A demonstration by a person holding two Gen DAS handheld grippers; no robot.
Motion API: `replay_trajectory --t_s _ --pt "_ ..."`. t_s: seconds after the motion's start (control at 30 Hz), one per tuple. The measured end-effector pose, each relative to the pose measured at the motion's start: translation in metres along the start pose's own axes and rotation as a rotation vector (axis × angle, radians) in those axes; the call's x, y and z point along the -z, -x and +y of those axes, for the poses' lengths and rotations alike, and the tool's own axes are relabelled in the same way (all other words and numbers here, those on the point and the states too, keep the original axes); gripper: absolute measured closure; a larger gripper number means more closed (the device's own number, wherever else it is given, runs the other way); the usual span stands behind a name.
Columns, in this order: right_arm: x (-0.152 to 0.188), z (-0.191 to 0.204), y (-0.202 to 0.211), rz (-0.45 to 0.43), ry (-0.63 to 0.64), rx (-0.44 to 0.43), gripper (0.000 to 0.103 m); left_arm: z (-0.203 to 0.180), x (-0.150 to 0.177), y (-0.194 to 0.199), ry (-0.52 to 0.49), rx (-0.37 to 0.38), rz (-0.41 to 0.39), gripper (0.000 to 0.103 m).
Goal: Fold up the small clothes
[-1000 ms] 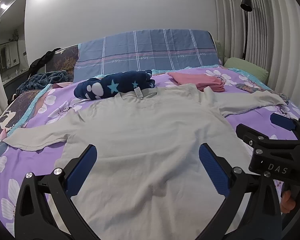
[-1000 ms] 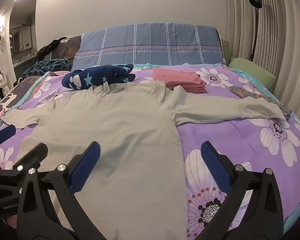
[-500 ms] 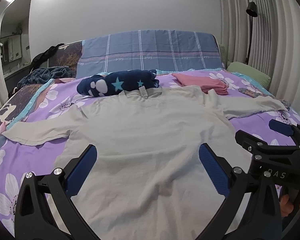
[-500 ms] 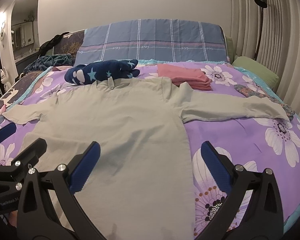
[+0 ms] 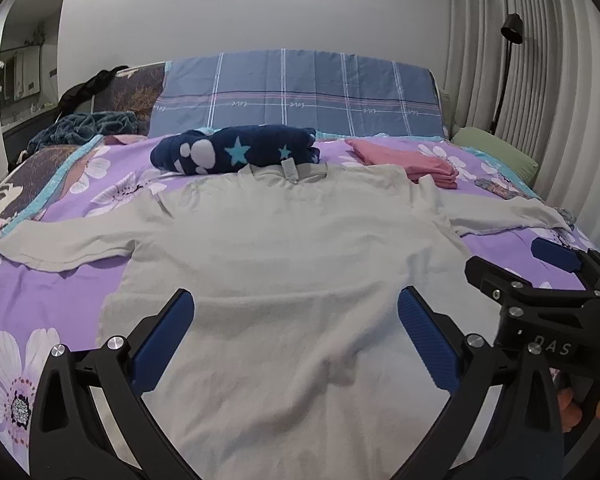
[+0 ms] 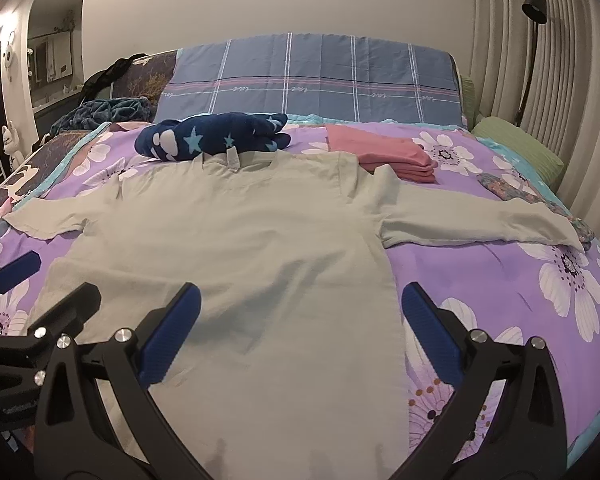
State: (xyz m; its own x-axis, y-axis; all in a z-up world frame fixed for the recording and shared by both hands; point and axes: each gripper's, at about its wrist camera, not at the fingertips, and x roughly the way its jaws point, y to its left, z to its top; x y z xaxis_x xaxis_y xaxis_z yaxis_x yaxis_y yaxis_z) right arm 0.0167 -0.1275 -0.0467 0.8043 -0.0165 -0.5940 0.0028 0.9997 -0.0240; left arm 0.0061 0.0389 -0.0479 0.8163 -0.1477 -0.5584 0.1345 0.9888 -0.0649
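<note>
Left wrist view: we hold the left gripper [image 5: 292, 334], jaws apart, above the grey shirt [image 5: 284, 248] spread flat on the bed [image 5: 52, 292]. Right wrist view: the right gripper [image 6: 300, 326], jaws apart, hovers over the hem; a one-layer pinch would likely bunch the fold.

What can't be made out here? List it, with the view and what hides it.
- Shirt hem: both views, cut off by the bottom edge and covered by the open left tongs and right tongs.
- Neck label text: too small in both views.
- Small patterned cloth: partly hidden under the shirt's sleeve end, right wrist view.
- Pink folded stack: what garments they are cannot be told.
</note>
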Motion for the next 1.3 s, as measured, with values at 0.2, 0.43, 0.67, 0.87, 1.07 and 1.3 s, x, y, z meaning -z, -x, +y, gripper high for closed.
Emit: replay_trajectory --t_s 0.2,0.43,0.67,0.87,1.07,1.3 --pt "-0.002 0.006 -0.002 0.004 0.012 0.005 0.002 0.011 0.001 -0.004 0.034 0.013 0.002 0.001" --pt "-0.004 0.013 -0.005 0.006 0.026 0.018 0.002 0.011 -0.002 -0.005 0.002 0.016 0.015 0.001" --pt "-0.005 0.017 -0.011 0.018 0.032 0.026 0.002 0.014 0.0 -0.01 0.0 0.083 0.051 0.001" --pt "-0.007 0.021 -0.014 0.018 0.049 0.028 0.002 0.023 0.002 -0.009 0.024 0.132 0.048 0.001" --pt "-0.003 0.013 -0.027 0.041 0.063 0.067 0.002 0.093 -0.005 -0.005 0.14 0.026 0.009 0.003" --pt "0.006 -0.003 -0.052 0.108 0.042 0.12 0.002 0.258 0.022 -0.016 0.424 -0.207 0.09 0.06"
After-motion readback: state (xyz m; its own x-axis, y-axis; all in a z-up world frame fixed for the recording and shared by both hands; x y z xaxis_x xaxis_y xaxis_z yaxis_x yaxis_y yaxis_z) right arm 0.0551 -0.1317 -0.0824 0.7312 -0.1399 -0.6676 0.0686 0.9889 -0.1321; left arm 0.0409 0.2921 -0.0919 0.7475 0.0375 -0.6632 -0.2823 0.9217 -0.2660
